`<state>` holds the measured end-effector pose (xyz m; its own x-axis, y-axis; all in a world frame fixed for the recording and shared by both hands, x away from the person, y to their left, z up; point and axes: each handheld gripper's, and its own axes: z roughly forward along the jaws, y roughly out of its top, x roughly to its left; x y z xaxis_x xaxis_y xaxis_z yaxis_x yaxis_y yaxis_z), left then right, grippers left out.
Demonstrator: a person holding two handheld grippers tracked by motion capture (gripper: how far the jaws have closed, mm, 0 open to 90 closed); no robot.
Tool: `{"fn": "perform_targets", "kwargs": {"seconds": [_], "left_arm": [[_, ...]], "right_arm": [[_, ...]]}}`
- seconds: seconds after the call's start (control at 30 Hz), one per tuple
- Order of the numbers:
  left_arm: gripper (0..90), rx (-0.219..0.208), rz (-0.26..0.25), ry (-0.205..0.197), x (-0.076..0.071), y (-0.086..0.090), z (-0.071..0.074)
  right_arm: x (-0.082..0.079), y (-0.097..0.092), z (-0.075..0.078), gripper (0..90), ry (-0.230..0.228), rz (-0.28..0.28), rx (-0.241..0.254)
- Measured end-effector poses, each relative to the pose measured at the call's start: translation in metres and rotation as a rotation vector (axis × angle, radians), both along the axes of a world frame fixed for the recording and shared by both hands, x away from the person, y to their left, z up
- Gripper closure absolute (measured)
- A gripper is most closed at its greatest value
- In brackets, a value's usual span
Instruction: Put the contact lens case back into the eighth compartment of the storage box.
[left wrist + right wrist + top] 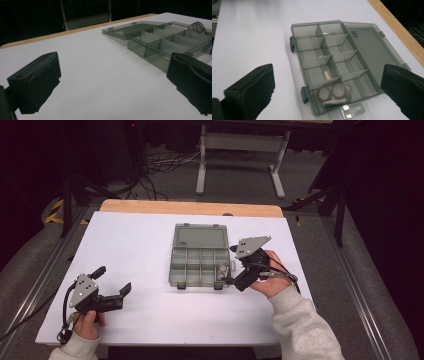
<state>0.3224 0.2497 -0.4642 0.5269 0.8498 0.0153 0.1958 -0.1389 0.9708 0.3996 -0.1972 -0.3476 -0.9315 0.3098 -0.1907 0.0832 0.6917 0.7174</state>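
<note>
A smoky grey compartment box lies open in the middle of the white table, its lid folded flat toward the far side. In its near right cell sits a small clear case with two round wells. My right gripper is open, its jaws spread just off the box's right end, facing that cell, with nothing between them. My left gripper is open and low over bare table, well left of the box.
The white table top has a wooden strip along its far edge. A small pale piece lies in another cell of the box. A clear hang tab sticks out of the box's end. Beyond the table stands a metal frame on the floor.
</note>
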Motion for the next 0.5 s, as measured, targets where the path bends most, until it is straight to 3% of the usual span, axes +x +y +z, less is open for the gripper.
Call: {"fn": "perform_targets", "kwargs": {"seconds": [0.5], "left_arm": [[0.2,0.001,0.000,-0.001,0.000,0.000,0.000]], "right_arm": [[-0.027,-0.030,-0.007,0.0,-0.032,-0.123,0.147]]}}
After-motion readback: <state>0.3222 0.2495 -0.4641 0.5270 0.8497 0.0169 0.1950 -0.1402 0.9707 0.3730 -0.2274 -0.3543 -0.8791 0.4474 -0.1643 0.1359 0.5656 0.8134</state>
